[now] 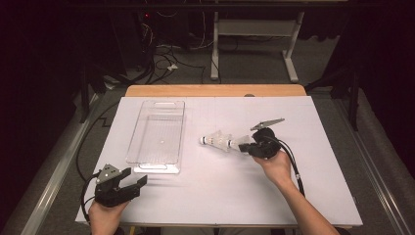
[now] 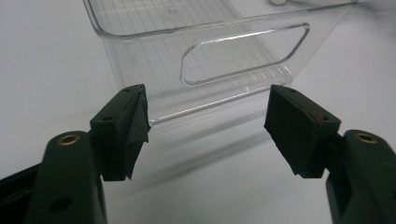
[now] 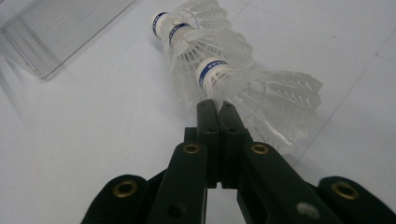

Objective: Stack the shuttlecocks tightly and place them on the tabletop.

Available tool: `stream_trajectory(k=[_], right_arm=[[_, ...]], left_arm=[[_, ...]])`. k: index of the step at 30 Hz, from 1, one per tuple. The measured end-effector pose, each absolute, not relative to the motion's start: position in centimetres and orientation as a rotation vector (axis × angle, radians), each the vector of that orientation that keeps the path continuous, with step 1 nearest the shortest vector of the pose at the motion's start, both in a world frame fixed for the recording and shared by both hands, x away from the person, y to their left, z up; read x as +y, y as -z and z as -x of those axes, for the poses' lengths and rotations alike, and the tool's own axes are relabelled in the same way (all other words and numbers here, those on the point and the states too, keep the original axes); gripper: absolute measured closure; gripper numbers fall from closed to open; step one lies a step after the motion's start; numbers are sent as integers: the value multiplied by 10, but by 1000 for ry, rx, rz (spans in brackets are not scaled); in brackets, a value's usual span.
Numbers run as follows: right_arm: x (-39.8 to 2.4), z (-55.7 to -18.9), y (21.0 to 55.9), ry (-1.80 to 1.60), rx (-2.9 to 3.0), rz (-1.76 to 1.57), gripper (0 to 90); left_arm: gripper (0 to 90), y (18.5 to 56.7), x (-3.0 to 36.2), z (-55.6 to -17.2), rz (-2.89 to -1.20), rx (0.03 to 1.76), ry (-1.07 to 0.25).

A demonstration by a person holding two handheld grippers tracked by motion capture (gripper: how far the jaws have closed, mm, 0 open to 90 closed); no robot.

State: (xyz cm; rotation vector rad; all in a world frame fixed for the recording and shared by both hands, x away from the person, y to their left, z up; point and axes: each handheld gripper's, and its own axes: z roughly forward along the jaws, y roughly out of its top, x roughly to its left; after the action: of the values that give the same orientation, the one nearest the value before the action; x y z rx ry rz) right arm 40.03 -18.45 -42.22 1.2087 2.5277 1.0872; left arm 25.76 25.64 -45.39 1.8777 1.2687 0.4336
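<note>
Three white shuttlecocks (image 1: 219,141) (image 3: 219,51) with blue bands lie nested in a row at the middle of the white table. My right gripper (image 1: 243,146) (image 3: 216,106) comes at them from the right, its jaws shut on the feather skirt of the nearest one. A clear plastic bin (image 1: 159,134) (image 2: 224,56) stands to their left, with nothing in it. My left gripper (image 1: 135,177) (image 2: 208,126) rests near the front left corner, open, with nothing between its fingers, and faces the bin's near end wall with its handle slot.
The white table top (image 1: 220,196) ends at a wooden strip (image 1: 215,90) at the back. Cables and a desk frame (image 1: 254,44) stand on the floor beyond. A metal rail (image 1: 58,166) runs along the left side.
</note>
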Motion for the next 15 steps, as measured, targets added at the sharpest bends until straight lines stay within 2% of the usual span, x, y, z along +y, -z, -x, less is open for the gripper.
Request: stream_trajectory(k=[15], right_arm=[[-173,-404,424,-1099,2542,-1203,900]], left_arm=[[314,454,256,-257,-1882,1267,-433]])
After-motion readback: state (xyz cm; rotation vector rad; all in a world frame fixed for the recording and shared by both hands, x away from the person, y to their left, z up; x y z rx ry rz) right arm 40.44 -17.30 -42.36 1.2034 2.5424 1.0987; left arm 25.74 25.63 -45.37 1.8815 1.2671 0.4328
